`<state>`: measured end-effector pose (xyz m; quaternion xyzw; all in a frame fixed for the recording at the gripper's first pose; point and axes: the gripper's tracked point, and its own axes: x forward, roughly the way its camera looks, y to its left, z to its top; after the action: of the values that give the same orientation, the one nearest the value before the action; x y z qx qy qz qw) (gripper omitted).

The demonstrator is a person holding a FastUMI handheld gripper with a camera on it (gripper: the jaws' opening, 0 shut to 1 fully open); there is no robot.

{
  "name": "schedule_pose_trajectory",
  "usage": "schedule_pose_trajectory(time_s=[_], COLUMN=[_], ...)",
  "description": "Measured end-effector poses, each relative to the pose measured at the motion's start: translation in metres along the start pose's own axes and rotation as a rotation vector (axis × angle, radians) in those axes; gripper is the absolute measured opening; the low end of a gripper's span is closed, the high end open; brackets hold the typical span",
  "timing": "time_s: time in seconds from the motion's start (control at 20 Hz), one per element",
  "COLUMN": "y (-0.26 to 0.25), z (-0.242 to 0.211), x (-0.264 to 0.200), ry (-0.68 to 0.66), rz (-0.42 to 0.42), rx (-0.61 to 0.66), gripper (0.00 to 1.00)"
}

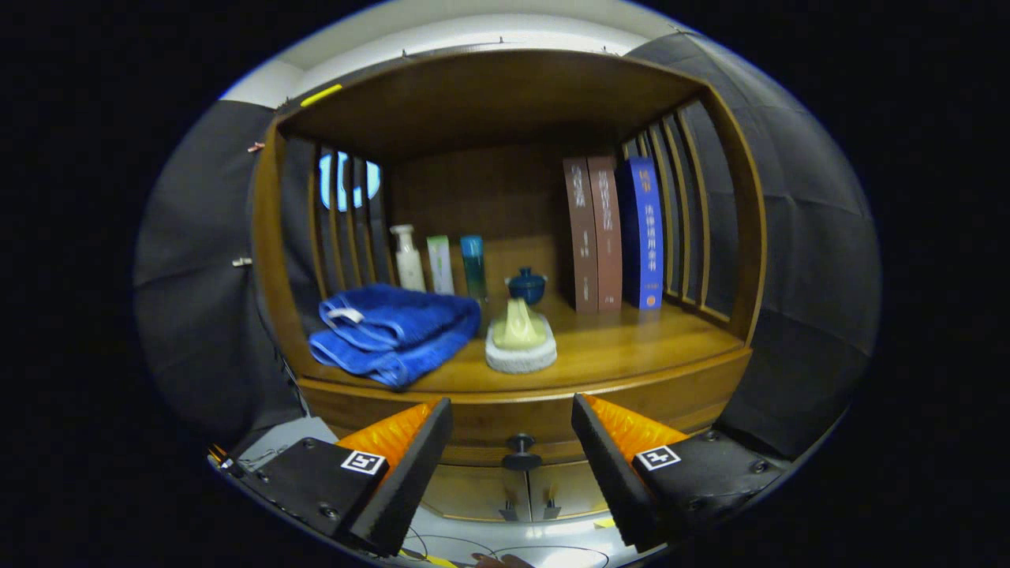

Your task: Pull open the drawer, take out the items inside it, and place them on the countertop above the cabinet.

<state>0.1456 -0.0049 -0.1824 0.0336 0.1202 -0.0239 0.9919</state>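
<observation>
Looks about done, with towel (394, 331) and brush (520, 338) up on countertop (631, 347), drawer (513, 422) shut with knob (520, 451) near and between wide-open, empty gripper (511, 442) fingers.

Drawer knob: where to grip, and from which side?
Grip the round head of the drawer knob, coming straight in from the front. It juts from the drawer front on a short stem, centred between the open gripper's fingers.
</observation>
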Motion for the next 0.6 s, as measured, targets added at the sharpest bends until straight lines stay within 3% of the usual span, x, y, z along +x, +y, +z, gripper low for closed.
schedule_pose_trajectory(time_s=[0.3,0.6], y=[0.012,0.027], z=[0.089,0.122], x=[-0.086,-0.152], ry=[-0.144,-0.238], rz=[0.017,0.021], rx=[-0.08,-0.091], gripper=[0.99,0.99])
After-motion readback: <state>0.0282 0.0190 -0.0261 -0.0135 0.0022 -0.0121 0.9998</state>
